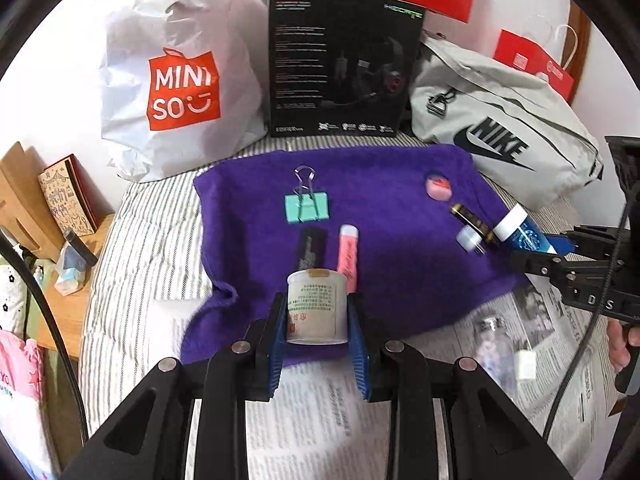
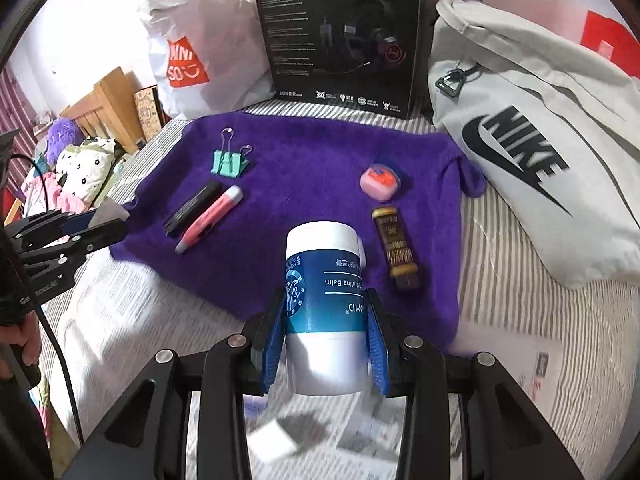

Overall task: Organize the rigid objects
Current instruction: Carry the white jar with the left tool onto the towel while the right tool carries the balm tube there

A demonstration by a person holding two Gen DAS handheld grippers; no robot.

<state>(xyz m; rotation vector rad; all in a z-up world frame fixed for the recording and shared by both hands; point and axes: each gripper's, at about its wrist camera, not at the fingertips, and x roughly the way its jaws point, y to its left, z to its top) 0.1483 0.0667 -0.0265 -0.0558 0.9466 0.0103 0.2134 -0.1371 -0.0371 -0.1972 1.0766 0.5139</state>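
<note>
I held one pair of tongs in each hand, and both were loaded. My left gripper (image 1: 318, 320) had its blue pads closed narrowly on a small white jar (image 1: 317, 306) with printed text on its label; the jar stood upright between the pads, raised just above the near edge of the purple towel (image 1: 384, 264). My right gripper (image 2: 325, 330) was closed in the same way on a blue-and-white balm bottle (image 2: 325, 296), gripped at the blue middle band so that the white cap pointed away from me, over the near part of the towel. I judged that I took each container by its sides because the round body gives the flat pads two opposite faces to press and it cannot roll out. On the towel several things already lay in a kind of order: a mint binder clip (image 2: 229, 162) at the far left, a black stick (image 2: 195, 208) and a pink tube (image 2: 211, 218) lying side by side, a small pink round case (image 2: 380, 182) further right, and a brown-and-gold tube (image 2: 399, 248) just beside the bottle. The towel seemed to be the collecting place, soft enough that hard objects stay where they are put. Newspaper (image 1: 320, 408) covered the striped bed under my hands, and one clear small bottle (image 1: 496, 344) was lying there, not yet brought over.
</note>
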